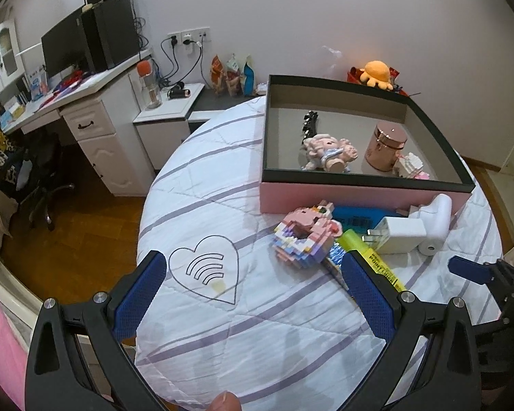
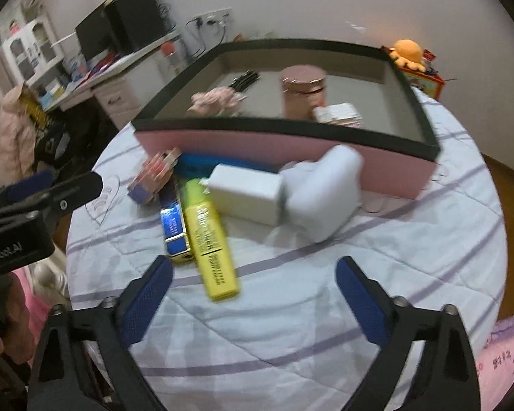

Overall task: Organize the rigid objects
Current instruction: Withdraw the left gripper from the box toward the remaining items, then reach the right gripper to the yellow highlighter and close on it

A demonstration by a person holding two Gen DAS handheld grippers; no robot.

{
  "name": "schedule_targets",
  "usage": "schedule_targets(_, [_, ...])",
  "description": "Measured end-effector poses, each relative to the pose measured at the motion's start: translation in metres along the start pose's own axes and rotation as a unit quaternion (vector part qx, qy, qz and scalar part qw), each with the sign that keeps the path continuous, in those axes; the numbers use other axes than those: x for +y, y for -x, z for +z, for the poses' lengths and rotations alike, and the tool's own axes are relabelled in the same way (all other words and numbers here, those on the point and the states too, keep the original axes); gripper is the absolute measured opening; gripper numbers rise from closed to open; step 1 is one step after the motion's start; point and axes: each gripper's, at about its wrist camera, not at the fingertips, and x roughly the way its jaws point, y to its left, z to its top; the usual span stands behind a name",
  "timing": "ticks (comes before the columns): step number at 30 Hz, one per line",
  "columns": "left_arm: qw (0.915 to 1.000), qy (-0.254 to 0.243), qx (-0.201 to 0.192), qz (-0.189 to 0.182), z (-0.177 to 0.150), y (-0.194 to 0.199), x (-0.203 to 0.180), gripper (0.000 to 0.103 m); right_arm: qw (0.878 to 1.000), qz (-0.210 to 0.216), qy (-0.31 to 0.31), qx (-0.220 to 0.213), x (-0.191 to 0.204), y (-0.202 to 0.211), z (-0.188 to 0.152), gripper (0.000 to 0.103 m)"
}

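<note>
Meanwhile both grippers hung with jaws apart and empty: the left gripper (image 1: 253, 270) over bare quilt (image 1: 257, 335), the right gripper (image 2: 253, 274) near the yellow highlighter (image 2: 210, 236), which lay before the pink box (image 2: 257, 147).

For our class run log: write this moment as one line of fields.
stage: approach | left gripper: open, empty | right gripper: open, empty, over highlighter | box: holds doll, jar | plug: outside
</note>
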Motion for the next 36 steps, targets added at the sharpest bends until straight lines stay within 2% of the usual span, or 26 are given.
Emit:
schedule_targets(2, [1.0,0.003,0.003,-0.001,-0.002,-0.001,0.003,0.103,1.0,-0.009,0.016,0.0,0.006,-0.005,0.0,0.087])
schedule_targets(4, [1.0,0.005,0.005,-0.001,-0.003,-0.003,0.005,0.103,0.999,-0.014,0.028,0.014,0.009,-0.014,0.0,0.073])
schedule_targets(12, [0.9999,0.007,0.01,-0.005,-0.005,-0.009,0.006,0.103,0.999,-0.018,0.04,0.018,0.015,-0.027,0.003,0.071])
schedule_targets(15, [0.9999,0.007,0.012,-0.006,-0.005,-0.011,0.005,0.103,0.998,-0.028,0.052,0.014,0.02,-0.029,0.004,0.067])
schedule_targets(17, [0.9999,0.007,0.012,-0.006,-0.004,-0.011,0.005,0.103,0.998,-0.029,0.057,0.011,0.024,-0.03,0.003,0.061])
schedule_targets(19, [0.9999,0.008,0.013,-0.006,-0.005,-0.012,0.006,0.103,0.998,-0.024,0.059,0.009,0.025,-0.029,0.004,0.044])
schedule_targets(20, [0.9998,0.009,0.014,-0.007,-0.005,-0.012,0.006,0.103,0.998,-0.026,0.062,0.008,0.026,-0.029,0.004,0.041])
schedule_targets(25, [0.9998,0.01,0.013,-0.006,-0.006,-0.012,0.007,0.103,0.998,-0.014,0.059,0.006,0.025,-0.027,0.004,0.033])
schedule_targets(30, [0.9999,0.01,0.011,-0.007,-0.006,-0.012,0.007,0.103,0.999,0.022,0.037,0.01,0.019,-0.02,-0.001,0.027])
schedule_targets(36, [0.9999,0.001,0.009,-0.011,-0.006,-0.009,0.0,0.103,0.999,0.049,0.02,0.003,0.01,-0.005,-0.005,0.026])
